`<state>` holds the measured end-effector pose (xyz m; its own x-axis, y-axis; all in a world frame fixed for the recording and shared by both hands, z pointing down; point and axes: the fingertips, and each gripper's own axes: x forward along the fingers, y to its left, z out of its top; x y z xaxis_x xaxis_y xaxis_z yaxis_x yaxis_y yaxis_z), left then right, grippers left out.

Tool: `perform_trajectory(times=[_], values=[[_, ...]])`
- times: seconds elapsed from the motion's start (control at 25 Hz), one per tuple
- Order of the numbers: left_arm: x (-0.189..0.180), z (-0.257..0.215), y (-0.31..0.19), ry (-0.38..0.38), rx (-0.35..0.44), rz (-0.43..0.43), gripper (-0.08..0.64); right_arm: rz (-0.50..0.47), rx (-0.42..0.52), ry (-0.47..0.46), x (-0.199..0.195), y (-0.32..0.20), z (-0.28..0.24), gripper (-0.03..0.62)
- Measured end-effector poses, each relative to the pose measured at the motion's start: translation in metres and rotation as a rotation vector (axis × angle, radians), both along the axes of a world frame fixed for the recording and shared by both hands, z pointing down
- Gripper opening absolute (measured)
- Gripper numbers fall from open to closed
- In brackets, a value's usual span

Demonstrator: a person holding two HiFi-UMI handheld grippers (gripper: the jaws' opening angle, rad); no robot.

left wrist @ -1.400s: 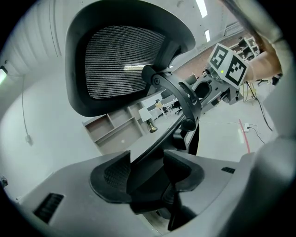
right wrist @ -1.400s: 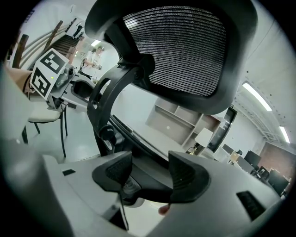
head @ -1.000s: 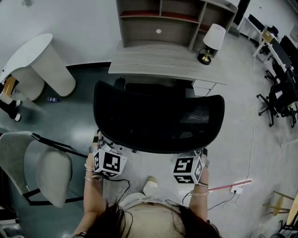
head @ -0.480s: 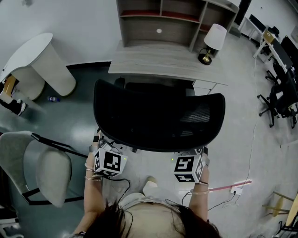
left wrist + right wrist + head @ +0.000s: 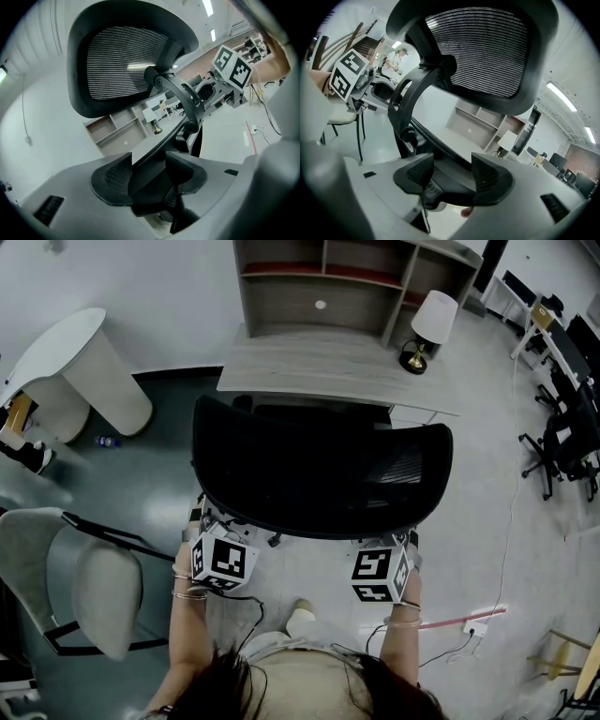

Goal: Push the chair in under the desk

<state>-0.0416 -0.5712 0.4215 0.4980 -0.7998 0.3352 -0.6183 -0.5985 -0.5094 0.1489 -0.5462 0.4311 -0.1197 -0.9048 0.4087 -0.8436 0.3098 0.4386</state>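
A black mesh-backed office chair [image 5: 319,474] stands in front of the grey wooden desk [image 5: 328,367], its seat partly under the desk top. My left gripper [image 5: 214,531] sits at the lower left edge of the backrest and my right gripper [image 5: 392,547] at the lower right edge; their tips are hidden below that edge in the head view. In the left gripper view the jaws [image 5: 149,176] stand close together with a dark part of the chair filling the gap. The right gripper [image 5: 452,176] shows the same, with the backrest [image 5: 487,51] looming above.
A pale padded chair [image 5: 94,587] stands close on the left, a white rounded table [image 5: 75,362] beyond it. A lamp [image 5: 427,320] and a shelf unit [image 5: 347,287] sit on the desk. A power strip and cable [image 5: 469,620] lie on the floor at right.
The chair has slid a little toward the desk, and both grippers have moved forward with it, staying at the backrest's lower edge.
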Motion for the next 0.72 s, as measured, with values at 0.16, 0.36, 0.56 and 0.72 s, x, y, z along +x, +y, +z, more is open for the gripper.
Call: perform_trajectory(times=[0.16, 0.36, 0.56, 0.72], values=[[-0.0013, -0.0023, -0.0022, 0.003, -0.010, 0.008, 0.216, -0.002, 0.003, 0.000, -0.0007, -0.0007, -0.0018, 0.252], [-0.0014, -0.0016, -0.0028, 0.011, -0.003, 0.001, 0.216, -0.010, 0.008, -0.004, -0.0010, -0.0020, -0.0013, 0.252], [-0.0024, -0.0021, -0.0008, 0.014, 0.000, -0.004, 0.216, -0.016, 0.014, -0.002, -0.0019, -0.0007, -0.0024, 0.252], [-0.0022, -0.0011, -0.0008, 0.001, -0.007, -0.007, 0.216, -0.013, 0.017, 0.002, -0.0018, 0.0002, -0.0017, 0.252]])
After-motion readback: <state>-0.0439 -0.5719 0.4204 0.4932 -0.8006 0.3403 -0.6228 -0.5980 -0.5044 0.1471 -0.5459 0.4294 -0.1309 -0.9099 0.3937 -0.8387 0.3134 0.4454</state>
